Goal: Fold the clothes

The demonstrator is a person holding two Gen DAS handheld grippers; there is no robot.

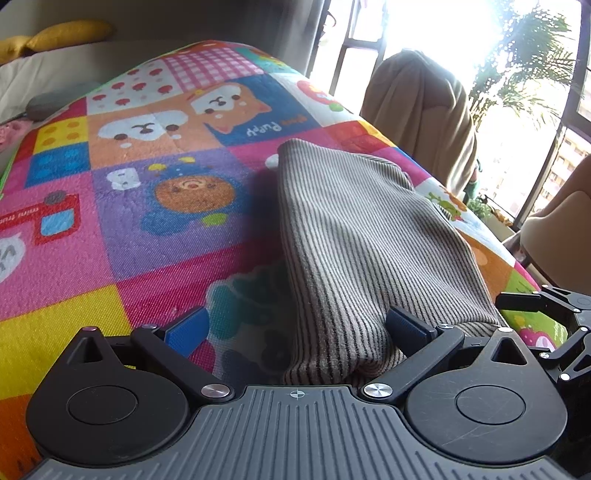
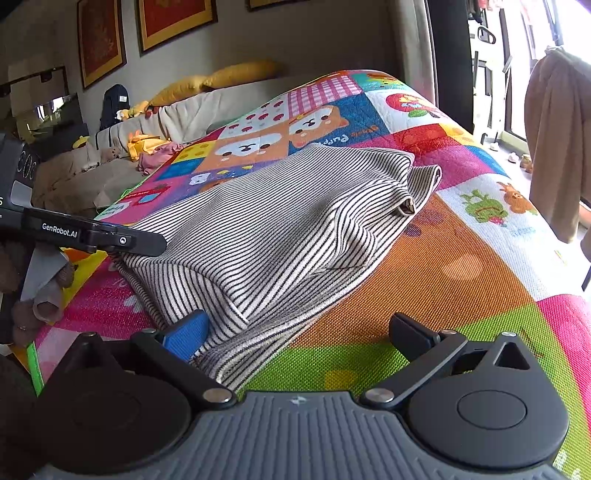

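Both the left hand-held gripper point(image 1: 295, 328) and right hand-held gripper point(image 2: 299, 328) were spread wide at the striped garment's point(image 2: 280, 221) near hem; both corners should be pinched evenly.

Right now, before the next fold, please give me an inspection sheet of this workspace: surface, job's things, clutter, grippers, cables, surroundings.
Surface: patchwork cartoon mat, bright colours, lying flat.
Job's things: one striped garment, partly folded in layers, near edge bunched by the grippers.
Clutter: nothing seen on the mat besides the garment.
Grippers: left gripper open, garment edge between its fingers, right-hand pad touching the cloth; right gripper open, cloth edge against its left-hand blue pad.
Cables: nothing seen.
Surroundings: sofa with yellow cushions and scattered small things, framed pictures on the wall, beige cloth draped by a bright window, green plant outside.
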